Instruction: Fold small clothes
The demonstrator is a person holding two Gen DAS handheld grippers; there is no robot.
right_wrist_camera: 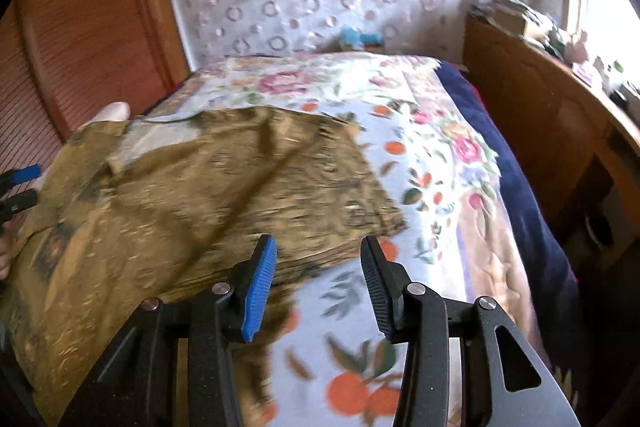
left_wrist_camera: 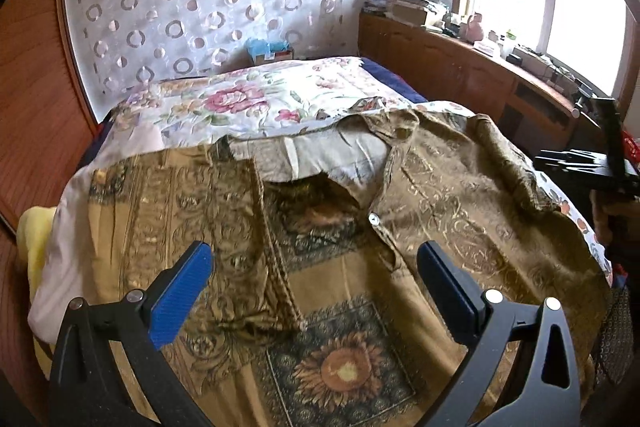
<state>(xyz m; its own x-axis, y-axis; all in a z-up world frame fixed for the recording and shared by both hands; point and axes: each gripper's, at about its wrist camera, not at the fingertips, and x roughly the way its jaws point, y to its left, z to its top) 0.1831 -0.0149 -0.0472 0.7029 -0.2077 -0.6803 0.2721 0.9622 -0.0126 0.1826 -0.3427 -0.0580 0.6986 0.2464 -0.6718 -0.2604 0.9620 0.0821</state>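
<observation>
Left gripper (left_wrist_camera: pixel 314 279) hangs with jaws spread and empty over the olive-gold patterned button shirt (left_wrist_camera: pixel 440 195), lying open near the bed's front edge on the floral bedspread (left_wrist_camera: pixel 240 99); right gripper (right_wrist_camera: pixel 318 281), jaws parted, holds nothing. Folding looks barely begun. Beyond, a small cardboard box (left_wrist_camera: pixel 270 55) holds something blue.

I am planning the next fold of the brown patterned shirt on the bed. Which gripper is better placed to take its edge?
Probably the right gripper: its open jaws sit beside the brown shirt's sleeve edge. The left gripper hovers over the shirt's middle.
</observation>
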